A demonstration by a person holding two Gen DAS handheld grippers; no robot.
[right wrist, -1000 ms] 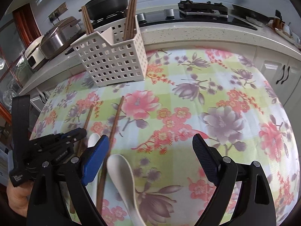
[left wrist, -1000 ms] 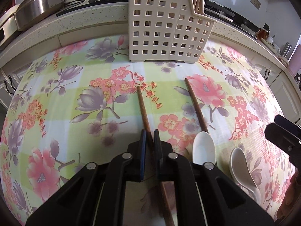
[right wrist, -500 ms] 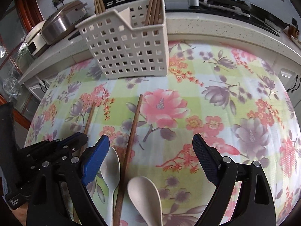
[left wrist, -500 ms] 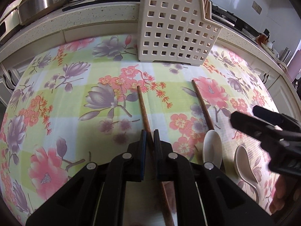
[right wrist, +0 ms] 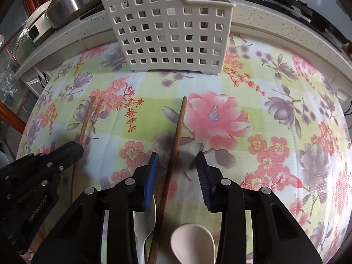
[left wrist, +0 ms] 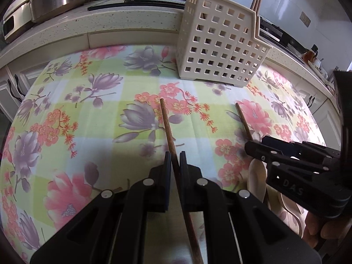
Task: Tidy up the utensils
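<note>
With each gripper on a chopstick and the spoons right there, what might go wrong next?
1. The right gripper has just been closing around the second brown wooden chopstick, but its pads don't touch it yet; it may roll aside.
2. Two cream plastic spoons lie against that chopstick, so a lift could drag them.
3. The left gripper holds its brown chopstick low down, so the long end might swing against the cream perforated basket.

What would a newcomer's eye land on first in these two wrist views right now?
Probably the perforated cream utensil basket at the far edge of the floral tablecloth, chopsticks standing in it. Then the two grippers side by side: the left gripper clamped on one brown chopstick, the right gripper, jaws just closing, straddling the other chopstick between two white spoons.
</note>
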